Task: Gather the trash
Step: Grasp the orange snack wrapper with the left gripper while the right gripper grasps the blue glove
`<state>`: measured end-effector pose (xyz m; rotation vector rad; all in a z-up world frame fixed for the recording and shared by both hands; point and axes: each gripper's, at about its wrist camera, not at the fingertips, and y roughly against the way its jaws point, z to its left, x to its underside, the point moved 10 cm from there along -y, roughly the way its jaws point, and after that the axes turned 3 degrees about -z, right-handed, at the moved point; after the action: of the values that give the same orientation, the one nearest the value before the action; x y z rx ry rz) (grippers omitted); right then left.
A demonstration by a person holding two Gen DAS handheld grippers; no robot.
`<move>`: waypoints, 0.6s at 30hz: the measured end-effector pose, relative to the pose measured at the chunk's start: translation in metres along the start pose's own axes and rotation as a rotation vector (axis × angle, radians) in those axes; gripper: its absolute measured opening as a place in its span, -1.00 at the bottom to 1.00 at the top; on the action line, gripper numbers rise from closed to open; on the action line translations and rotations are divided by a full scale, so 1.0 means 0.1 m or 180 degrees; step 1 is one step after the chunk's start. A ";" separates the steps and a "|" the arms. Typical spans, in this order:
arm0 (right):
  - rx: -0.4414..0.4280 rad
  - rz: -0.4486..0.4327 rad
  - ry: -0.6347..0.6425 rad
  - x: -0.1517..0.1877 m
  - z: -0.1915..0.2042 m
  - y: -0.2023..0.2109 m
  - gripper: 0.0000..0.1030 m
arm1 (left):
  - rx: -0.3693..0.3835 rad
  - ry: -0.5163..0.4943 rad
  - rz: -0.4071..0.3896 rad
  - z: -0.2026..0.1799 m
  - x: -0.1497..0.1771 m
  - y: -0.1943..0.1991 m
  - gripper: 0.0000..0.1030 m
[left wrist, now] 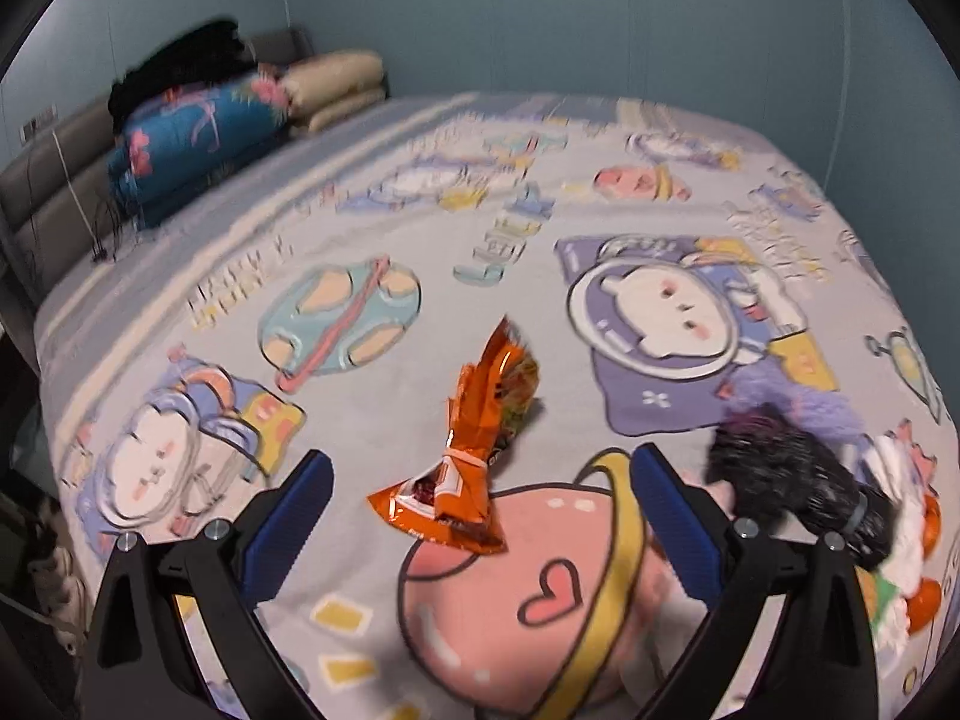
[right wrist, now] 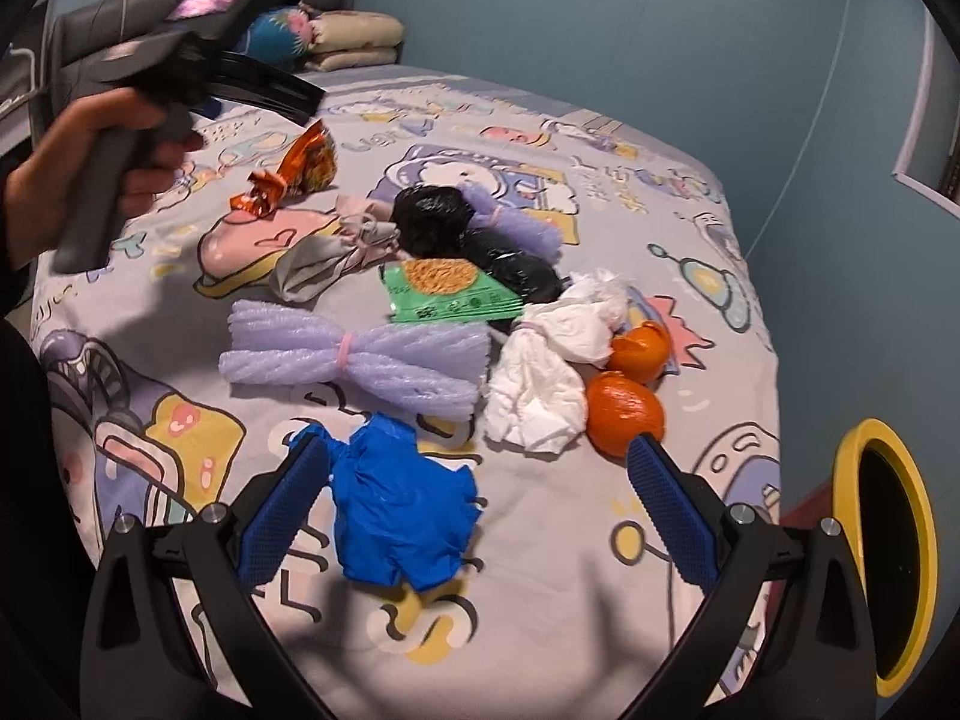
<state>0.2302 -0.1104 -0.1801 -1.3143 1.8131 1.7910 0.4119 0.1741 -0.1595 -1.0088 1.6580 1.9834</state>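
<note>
An orange snack wrapper [left wrist: 474,450] tied in the middle lies on the cartoon-print bedsheet [left wrist: 420,228]. My left gripper [left wrist: 480,474] is open, its blue pads on either side of the wrapper's near end. In the right wrist view my right gripper [right wrist: 480,468] hovers open over a crumpled blue glove [right wrist: 402,510]. Beyond it lie a lilac foam wrap [right wrist: 354,354], white tissue [right wrist: 540,378], two orange peels [right wrist: 627,408], a green packet [right wrist: 450,294], black bags [right wrist: 468,234], grey cloth [right wrist: 324,258] and the orange wrapper [right wrist: 294,174]. A hand holds the left gripper [right wrist: 270,90] above that wrapper.
Folded quilts and pillows [left wrist: 240,114] are stacked at the head of the bed against a grey headboard [left wrist: 48,180]. A yellow-rimmed bin [right wrist: 888,558] stands off the bed's right edge. Teal walls surround the bed. A black bag [left wrist: 798,480] lies right of my left gripper.
</note>
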 end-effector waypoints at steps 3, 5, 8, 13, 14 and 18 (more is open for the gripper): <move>-0.0131 0.0054 -0.0025 0.04 0.04 -0.09 0.85 | -0.0005 0.0054 0.0134 0.04 0.00 -0.32 0.86; -0.0243 0.0085 -0.0070 0.05 0.06 -0.14 0.85 | 0.0014 0.0078 0.0178 0.06 0.00 -0.47 0.86; -0.0368 0.0149 -0.0159 0.10 0.07 -0.19 0.85 | 0.0012 0.0072 0.0204 0.07 0.01 -0.61 0.86; -0.0312 0.0198 -0.0053 0.18 0.10 -0.26 0.85 | 0.0028 0.0011 0.0292 0.07 0.09 -0.83 0.85; -0.0307 0.0217 -0.0039 0.19 0.12 -0.28 0.85 | 0.0008 0.0001 0.0305 0.08 0.10 -0.86 0.85; -0.0360 0.0267 0.0073 0.23 0.25 -0.35 0.85 | 0.0051 -0.0038 0.0406 0.05 0.17 -0.99 0.73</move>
<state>0.2338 -0.0904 -0.2249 -1.3226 1.8285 1.9562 0.4656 0.2000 -0.2405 -0.9043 1.7693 2.0485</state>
